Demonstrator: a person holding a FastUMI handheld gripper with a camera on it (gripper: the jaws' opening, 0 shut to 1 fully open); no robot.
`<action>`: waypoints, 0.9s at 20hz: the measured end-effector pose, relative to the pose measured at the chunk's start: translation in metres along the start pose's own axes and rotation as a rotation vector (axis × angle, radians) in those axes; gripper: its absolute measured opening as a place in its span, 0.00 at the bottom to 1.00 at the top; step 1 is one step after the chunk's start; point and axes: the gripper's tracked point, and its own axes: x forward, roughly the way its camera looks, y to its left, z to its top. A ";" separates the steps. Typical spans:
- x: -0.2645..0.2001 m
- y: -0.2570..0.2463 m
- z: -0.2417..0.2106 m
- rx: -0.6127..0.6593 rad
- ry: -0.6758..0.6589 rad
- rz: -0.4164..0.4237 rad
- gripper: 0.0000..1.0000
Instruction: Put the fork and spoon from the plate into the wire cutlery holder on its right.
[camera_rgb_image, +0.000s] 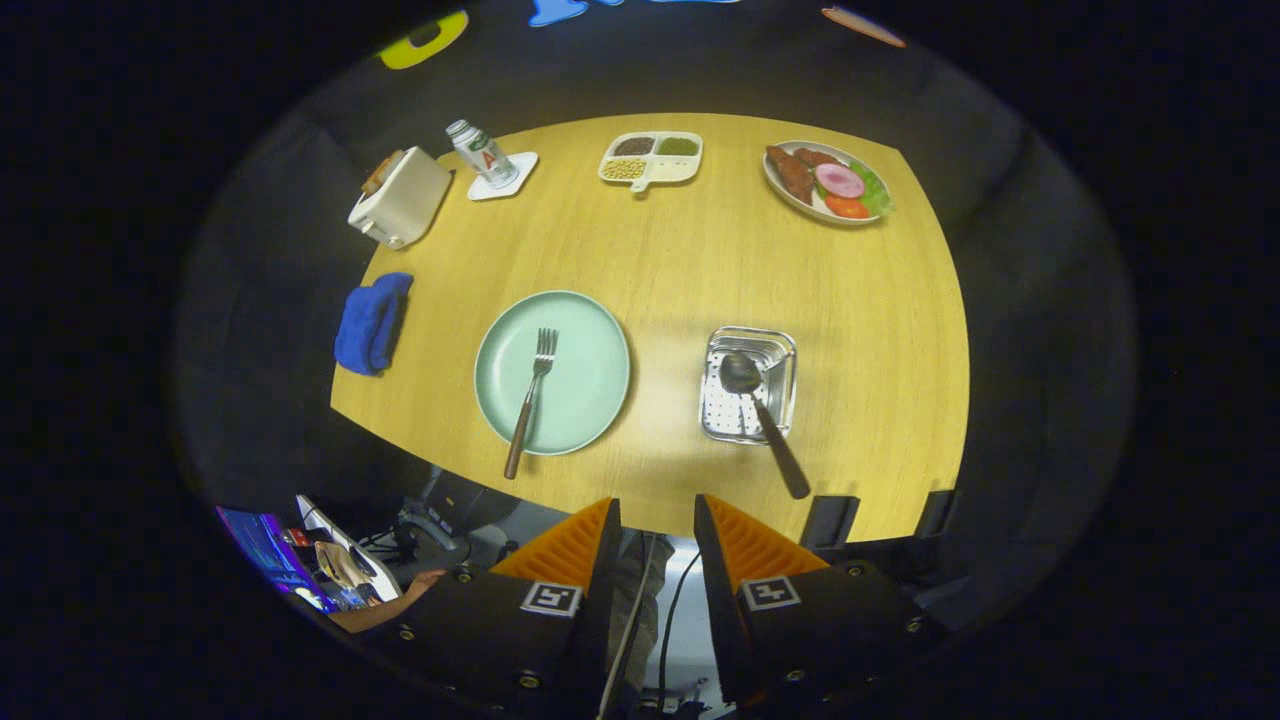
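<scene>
While the gripper (657, 525) hangs empty, fingers narrowly parted, the dark-handled fork (531, 398) lies on the pale green plate (590, 345); right of it, the spoon (762, 415) rests in the wire cutlery holder (722, 400).

One fork (531, 398), one spoon (762, 413), two plates (552, 372) (826, 182), one holder (749, 384), one toaster (399, 197), one bottle (480, 153).

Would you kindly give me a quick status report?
Gripper open, empty, high above the table's near edge. Spoon already in holder; fork on plate, handle over the rim. Nothing in the way.
</scene>
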 end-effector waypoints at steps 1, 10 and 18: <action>0.007 0.007 -0.005 -0.014 0.004 0.000 0.44; 0.061 0.081 -0.031 -0.072 0.058 0.095 0.44; 0.104 0.131 -0.031 -0.051 0.089 0.144 0.44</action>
